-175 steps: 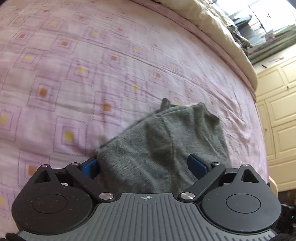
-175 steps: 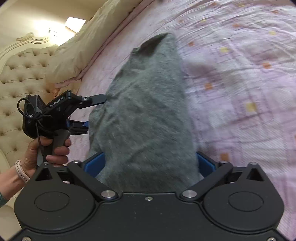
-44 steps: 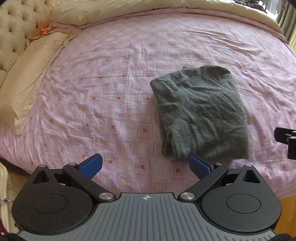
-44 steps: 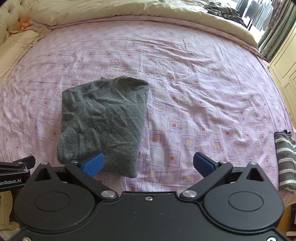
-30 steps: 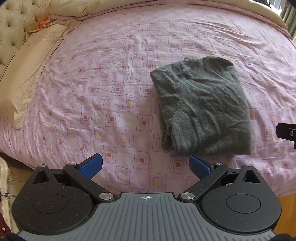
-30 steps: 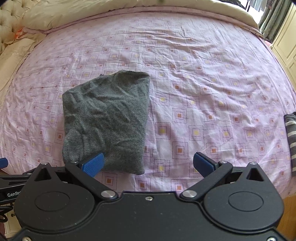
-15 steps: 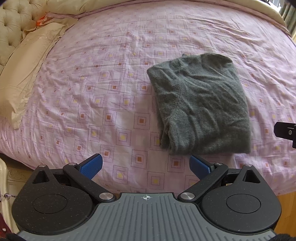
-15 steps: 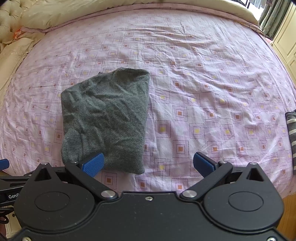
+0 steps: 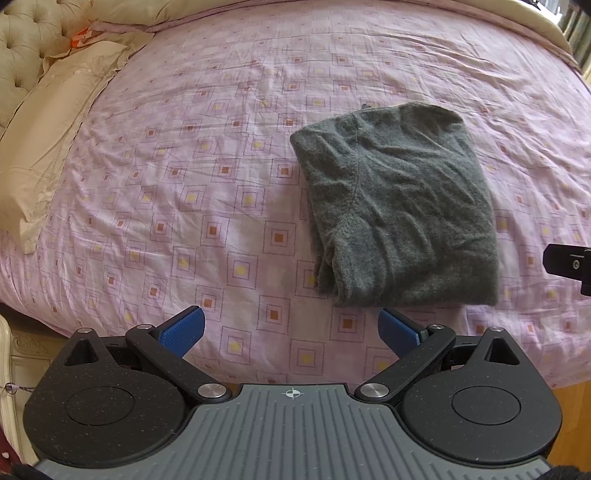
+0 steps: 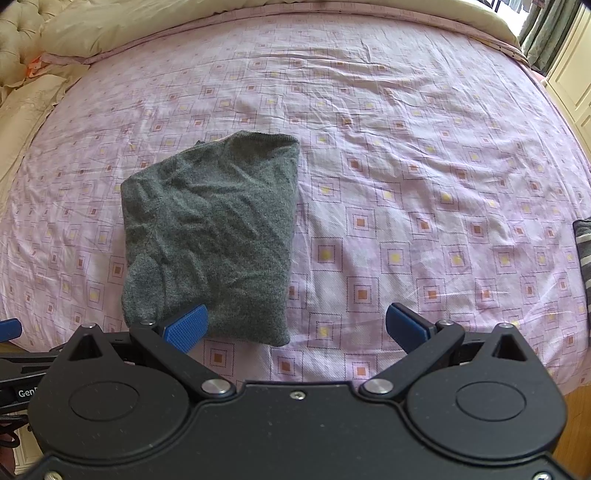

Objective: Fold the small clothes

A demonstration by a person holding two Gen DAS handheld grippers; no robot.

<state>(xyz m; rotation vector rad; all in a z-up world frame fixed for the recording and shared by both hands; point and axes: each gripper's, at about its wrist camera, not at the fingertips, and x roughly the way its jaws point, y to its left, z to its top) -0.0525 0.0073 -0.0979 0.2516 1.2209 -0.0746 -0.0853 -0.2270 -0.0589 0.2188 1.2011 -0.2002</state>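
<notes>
A grey knit garment (image 9: pixel 399 206) lies folded into a compact rectangle on the pink patterned bedsheet (image 9: pixel 207 155). In the right wrist view the same garment (image 10: pixel 214 236) sits left of centre. My left gripper (image 9: pixel 291 330) is open and held back above the near edge of the bed, with nothing between its blue pads (image 9: pixel 183 328). My right gripper (image 10: pixel 295 326) is also open and empty; its left pad (image 10: pixel 186 326) overlaps the garment's near edge in the picture. Neither gripper touches the cloth.
A beige pillow (image 9: pixel 48 147) and a tufted headboard (image 9: pixel 26 33) lie at the left. A striped cloth (image 10: pixel 583 254) shows at the right edge of the bed. A beige quilt (image 10: pixel 110 26) runs along the far side. Cream cupboards (image 10: pixel 572 74) stand at the right.
About six seconds ago both grippers were close over the grey garment. Now they are drawn back and the garment lies folded alone; over the last second the views barely shift.
</notes>
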